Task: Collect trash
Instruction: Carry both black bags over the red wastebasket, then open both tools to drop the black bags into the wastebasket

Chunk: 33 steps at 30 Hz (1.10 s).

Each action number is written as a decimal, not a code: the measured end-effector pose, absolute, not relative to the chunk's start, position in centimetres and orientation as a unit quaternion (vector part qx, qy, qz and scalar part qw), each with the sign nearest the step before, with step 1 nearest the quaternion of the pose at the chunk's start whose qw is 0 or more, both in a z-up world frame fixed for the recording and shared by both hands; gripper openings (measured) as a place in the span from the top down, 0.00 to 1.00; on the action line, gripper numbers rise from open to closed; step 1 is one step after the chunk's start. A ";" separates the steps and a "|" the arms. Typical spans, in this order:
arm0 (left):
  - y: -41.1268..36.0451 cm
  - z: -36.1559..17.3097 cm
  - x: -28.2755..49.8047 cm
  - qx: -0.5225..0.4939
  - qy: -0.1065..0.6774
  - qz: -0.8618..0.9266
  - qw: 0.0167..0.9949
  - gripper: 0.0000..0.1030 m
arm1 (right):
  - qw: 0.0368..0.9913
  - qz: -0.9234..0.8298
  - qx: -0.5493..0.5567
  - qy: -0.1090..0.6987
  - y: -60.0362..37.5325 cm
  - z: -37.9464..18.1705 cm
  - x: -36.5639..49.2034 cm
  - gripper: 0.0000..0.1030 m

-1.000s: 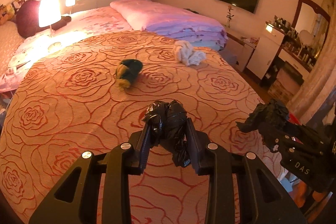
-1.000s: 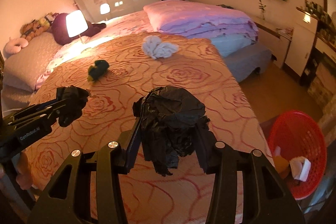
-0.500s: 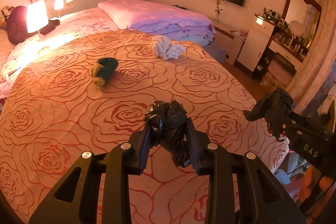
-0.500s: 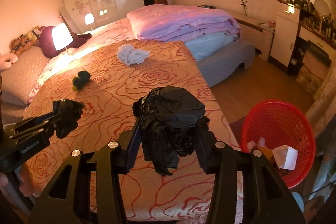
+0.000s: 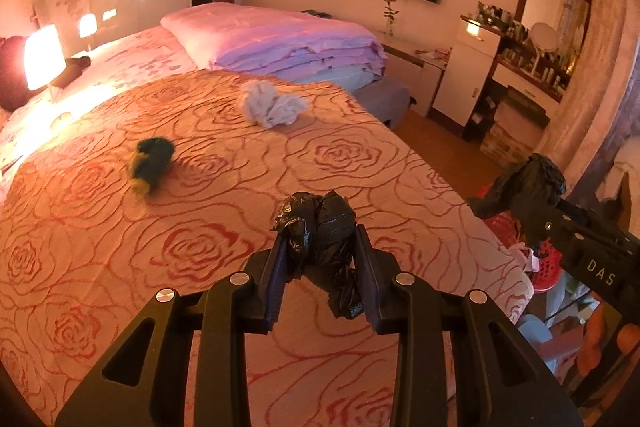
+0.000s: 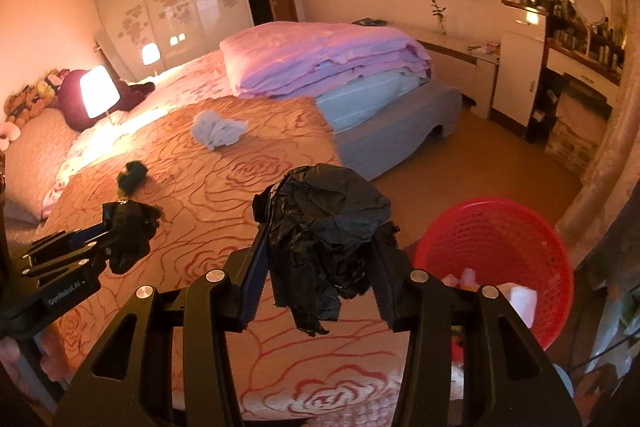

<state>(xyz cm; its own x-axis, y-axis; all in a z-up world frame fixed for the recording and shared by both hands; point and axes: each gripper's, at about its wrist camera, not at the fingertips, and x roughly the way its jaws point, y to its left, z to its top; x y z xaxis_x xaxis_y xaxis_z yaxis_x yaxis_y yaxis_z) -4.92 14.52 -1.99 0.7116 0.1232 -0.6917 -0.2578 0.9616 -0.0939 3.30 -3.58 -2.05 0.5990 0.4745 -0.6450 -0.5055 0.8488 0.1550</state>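
Both tools are loaded up right now. Left tool (image 5: 320, 251) is clamped on a small crumpled black plastic bag (image 5: 320, 227), jaws only narrowly apart, with a tail of the plastic hanging down between the fingers. Right tool (image 6: 320, 267) is closed on a bigger black plastic wad (image 6: 324, 227), which bulges out above the fingers and droops below them. Each tool can also be spotted from the other one's camera, off to the side, with its black lump pinched at the tip.

Everything is held up over the near end of a bed (image 5: 200, 247) covered in an orange rose-pattern spread. Two more bits of trash are seen lying on that spread, well apart from both tools: a dark green and yellow clump (image 5: 150, 163) toward the left, and a crumpled white tissue wad (image 5: 272, 105) further back, near the folded pink duvet (image 5: 276, 39).

A red mesh basket (image 6: 512, 227) is sat on the floor just beside the bed's corner, below and right of the right tool, with some white paper scraps (image 6: 520, 299) already inside. From the left view only a sliver of that basket is visible behind the right tool. A lit lamp (image 6: 98, 97) is glowing at the far left.
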 end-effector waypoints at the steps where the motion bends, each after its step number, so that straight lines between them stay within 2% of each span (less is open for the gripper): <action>1: 14.3 -1.9 -4.7 -0.088 0.365 0.101 0.921 0.71 | 0.896 0.270 -0.020 0.353 -3.9 -1.9 3.5 0.57; 19: 5.8 -0.9 2.1 -0.035 0.369 -0.013 0.929 0.71 | 0.916 0.185 -0.017 0.355 -12.3 -1.3 6.7 0.57; 33: -1.5 -3.0 6.0 -0.001 0.401 -0.099 0.911 0.71 | 0.914 0.110 0.022 0.390 -18.4 -3.8 9.1 0.57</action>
